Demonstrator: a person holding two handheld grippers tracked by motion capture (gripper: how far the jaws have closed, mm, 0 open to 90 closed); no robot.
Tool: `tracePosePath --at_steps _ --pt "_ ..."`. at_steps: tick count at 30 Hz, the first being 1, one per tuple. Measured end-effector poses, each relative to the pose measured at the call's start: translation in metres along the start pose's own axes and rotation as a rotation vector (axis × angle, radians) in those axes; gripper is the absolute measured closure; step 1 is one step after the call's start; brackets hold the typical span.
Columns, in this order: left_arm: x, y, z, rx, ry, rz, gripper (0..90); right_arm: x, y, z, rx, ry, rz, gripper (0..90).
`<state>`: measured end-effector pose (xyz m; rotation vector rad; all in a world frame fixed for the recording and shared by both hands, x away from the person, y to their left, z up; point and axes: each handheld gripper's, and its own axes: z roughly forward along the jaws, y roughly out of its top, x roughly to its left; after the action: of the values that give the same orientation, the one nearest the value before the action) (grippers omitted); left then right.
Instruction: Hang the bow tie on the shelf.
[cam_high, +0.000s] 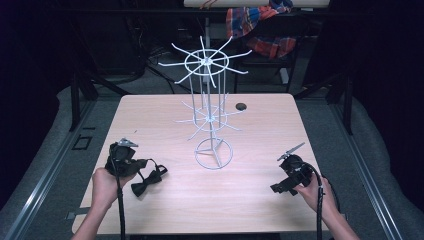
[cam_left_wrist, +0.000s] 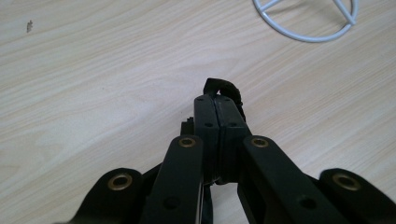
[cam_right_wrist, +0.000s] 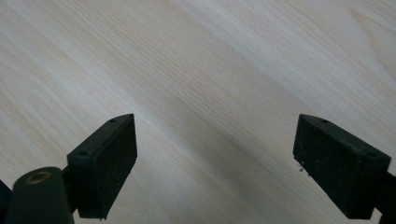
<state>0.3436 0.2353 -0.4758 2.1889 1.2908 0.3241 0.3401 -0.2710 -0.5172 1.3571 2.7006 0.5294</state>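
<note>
A black bow tie (cam_high: 149, 180) hangs just over the table's near left part, its strap (cam_left_wrist: 219, 87) pinched between the jaws of my left gripper (cam_high: 144, 164). In the left gripper view that gripper (cam_left_wrist: 217, 100) is shut, with the strap's loop poking out past the fingertips. A white wire rack (cam_high: 207, 90) with two tiers of spoke hooks stands mid-table on a ring base (cam_left_wrist: 308, 39). My right gripper (cam_high: 279, 188) is held at the near right, low over the table. Its jaws (cam_right_wrist: 215, 135) stand wide open over bare wood with nothing between them.
The light wooden table (cam_high: 260, 145) has a small dark round hole (cam_high: 241, 106) behind the rack. Beyond the far edge, a plaid cloth (cam_high: 260, 25) lies over a chair. Dark floor and metal rails run along both sides.
</note>
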Motion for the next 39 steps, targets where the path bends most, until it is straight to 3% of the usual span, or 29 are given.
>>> tracePosePath --at_steps 18,32,39 --pt "0.0 0.012 -0.015 -0.054 0.016 -0.01 89.1 0.0 0.0 0.001 0.002 -0.004 -0.006 13.3" --pt "-0.004 0.026 -0.017 -0.055 0.01 0.01 89.1 -0.001 0.0 0.001 0.016 -0.003 -0.012 13.5" --pt "-0.007 0.035 -0.016 -0.063 0.008 0.012 89.1 0.0 0.0 0.002 -0.009 0.003 0.007 13.6"
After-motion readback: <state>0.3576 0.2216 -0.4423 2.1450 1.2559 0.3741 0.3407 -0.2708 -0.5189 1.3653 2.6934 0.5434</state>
